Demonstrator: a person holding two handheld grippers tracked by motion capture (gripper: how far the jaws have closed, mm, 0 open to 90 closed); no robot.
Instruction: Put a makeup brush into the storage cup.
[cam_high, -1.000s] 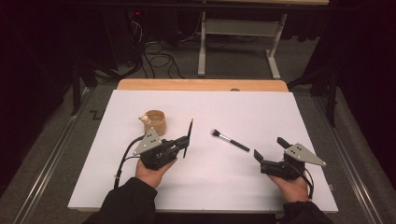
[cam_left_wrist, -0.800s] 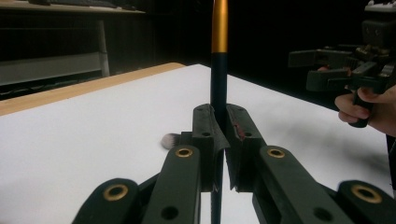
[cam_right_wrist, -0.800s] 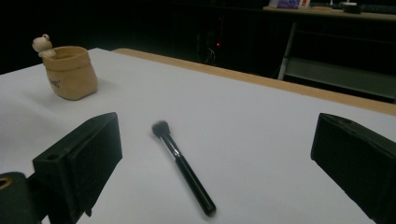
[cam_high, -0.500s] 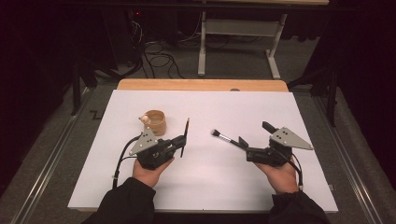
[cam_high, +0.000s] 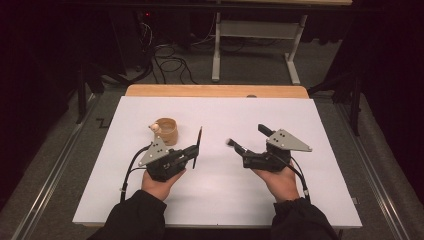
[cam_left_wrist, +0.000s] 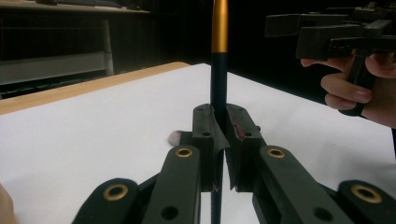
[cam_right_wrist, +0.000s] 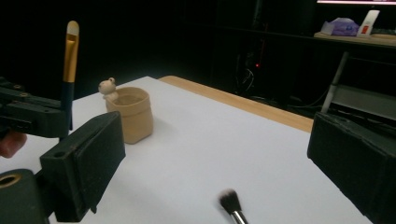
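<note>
1. Gold-banded dark brush (cam_left_wrist: 218, 60) pinched upright in the left gripper (cam_high: 192, 152), jaws pressed onto its handle; held above the white table (cam_high: 215, 190), just beside the tan cup (cam_high: 166, 131).
2. Right gripper (cam_high: 250, 152) spread wide over a white-tipped brush (cam_right_wrist: 231, 204) lying on the table.

White worktop (cam_high: 320, 130), wooden strip along its 12 o'clock edge (cam_high: 215, 91). Beyond, at 12 o'clock: grey carpeted floor (cam_high: 260, 67), white desk frame legs (cam_high: 216, 55), tangled black cables (cam_high: 167, 62). At 3 o'clock of the floor, metal rail (cam_high: 390, 200).
</note>
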